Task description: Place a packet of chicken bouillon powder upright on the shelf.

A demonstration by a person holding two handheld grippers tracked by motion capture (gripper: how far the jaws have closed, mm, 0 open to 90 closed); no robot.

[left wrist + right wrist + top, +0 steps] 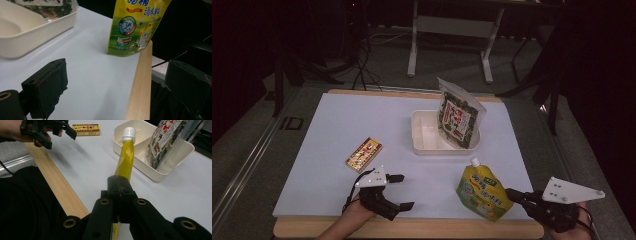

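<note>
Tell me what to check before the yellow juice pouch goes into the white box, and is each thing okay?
1. Right gripper holding the yellow pouch: ok, its jaws are shut on the pouch's edge.
2. Pouch cap on: ok, the white cap sits on the spout.
3. Room in the white box: ok, the left compartment is bare; the seaweed bag leans in the right one.
4. Left gripper out of the way: ok, it is open and holds nothing, near the table's front edge, off the line from pouch to box.
5. Small snack box clear of the path: ok, it lies far left.
6. Grip firm enough to lift: cannot tell.
</note>
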